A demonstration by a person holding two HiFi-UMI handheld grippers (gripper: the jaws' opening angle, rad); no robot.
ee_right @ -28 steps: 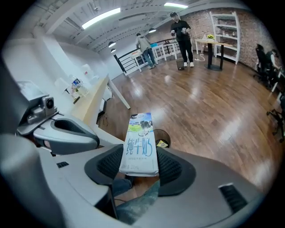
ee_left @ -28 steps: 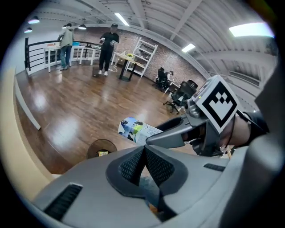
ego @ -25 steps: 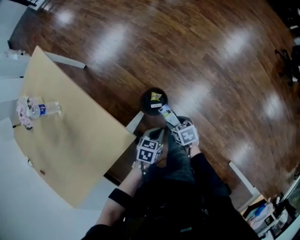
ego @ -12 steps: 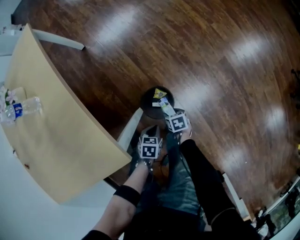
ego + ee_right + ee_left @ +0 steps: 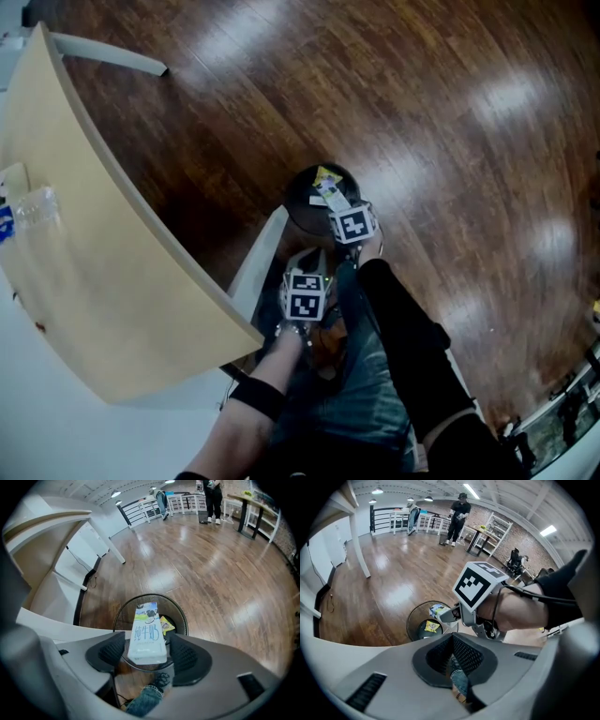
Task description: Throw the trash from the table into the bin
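Inspector: Carton (image 5: 146, 637) position is being checked. Which way is it lying from the right claw (image 5: 150, 654)?

Observer: It is sitting between the jaws, which are pointing steeply down at the bin (image 5: 150, 595). Its long axis is running along the jaws. The far end is leading into the bin mouth, and the near end is showing just inside the near rim.

Inspector: Is the claw gripping it?

Observer: It is letting go. The jaws have just been opening, and the pads are standing slightly clear of the carton on both sides. I am recording the claw as released, with the carton between the pads.

Inspector: What is the left claw (image 5: 453, 656) doing?

Observer: It is hanging clenched on nothing over the person's leg, short of the bin. The right hand is plainly sitting nearer.

Inspector: What is the drop depending on?

Observer: In my judgement, it is depending on the carton going straight along its own axis. A wrapper (image 5: 166, 624) is already lying inside the bin. A tip toward the near rim is looking like the only risk. A bottle (image 5: 37, 204) is waiting on the table (image 5: 112, 281).
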